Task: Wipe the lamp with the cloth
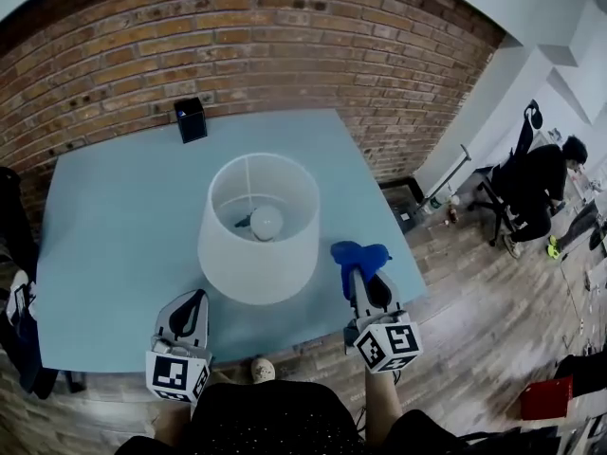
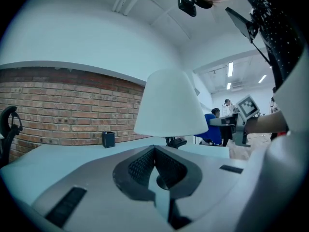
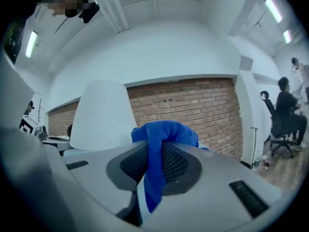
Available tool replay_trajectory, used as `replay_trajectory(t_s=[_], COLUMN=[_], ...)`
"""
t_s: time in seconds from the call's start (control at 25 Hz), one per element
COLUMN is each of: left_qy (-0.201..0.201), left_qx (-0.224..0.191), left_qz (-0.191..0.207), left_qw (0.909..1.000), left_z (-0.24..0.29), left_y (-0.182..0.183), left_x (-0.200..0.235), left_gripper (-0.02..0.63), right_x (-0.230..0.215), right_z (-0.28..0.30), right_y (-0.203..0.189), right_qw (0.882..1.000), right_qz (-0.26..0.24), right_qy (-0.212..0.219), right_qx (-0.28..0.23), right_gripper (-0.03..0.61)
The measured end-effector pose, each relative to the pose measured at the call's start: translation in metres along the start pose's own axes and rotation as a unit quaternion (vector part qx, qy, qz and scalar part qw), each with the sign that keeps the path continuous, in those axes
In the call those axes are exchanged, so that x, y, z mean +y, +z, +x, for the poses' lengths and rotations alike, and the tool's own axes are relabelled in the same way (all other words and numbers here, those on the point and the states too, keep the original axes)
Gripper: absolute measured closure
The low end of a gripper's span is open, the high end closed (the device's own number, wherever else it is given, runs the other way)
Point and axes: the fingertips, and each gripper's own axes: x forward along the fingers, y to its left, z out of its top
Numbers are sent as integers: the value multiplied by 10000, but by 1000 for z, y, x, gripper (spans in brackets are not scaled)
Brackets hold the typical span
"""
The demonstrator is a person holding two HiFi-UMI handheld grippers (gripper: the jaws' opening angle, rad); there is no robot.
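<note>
My right gripper (image 3: 155, 154) is clamped on the blue cloth (image 1: 358, 254), at 4 o'clock from the white lamp (image 1: 258, 226). My left gripper (image 2: 155, 150), closed and empty, waits at 7 o'clock. Seen from above, the shade hides most of the lamp's base.

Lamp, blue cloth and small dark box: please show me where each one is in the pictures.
lamp (image 1: 256, 263): head view, near outer wall of the white shade.
blue cloth (image 3: 164, 132): right gripper view, bunched top fold.
small dark box (image 1: 192, 121): head view, its front side.
</note>
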Motion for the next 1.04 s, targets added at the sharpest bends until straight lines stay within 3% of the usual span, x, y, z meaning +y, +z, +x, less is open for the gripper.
replay_trajectory(t_s=[0.12,0.32,0.52,1.04], left_qy=[7,127,234,333], left_qx=[-46,-114,-115,21], left_qz=[-52,-19,-35,-37], left_qw=[10000,9999,9997,9994], left_z=[0,-5,-12,-19], left_y=[1,3,5,-1], left_x=[-2,-1,1,14], left_gripper=[606,605,605,606], right_x=[10,23,21,31], right_z=[-12,-17,-18,-16], right_y=[4,3,0,-10], right_qw=[9992,9974,9981,9984], right_qz=[-114,-385,-23,133], right_qy=[-376,-590,-614,-542], right_qx=[-87,-143,-105,82], right_gripper=[517,517,517,517])
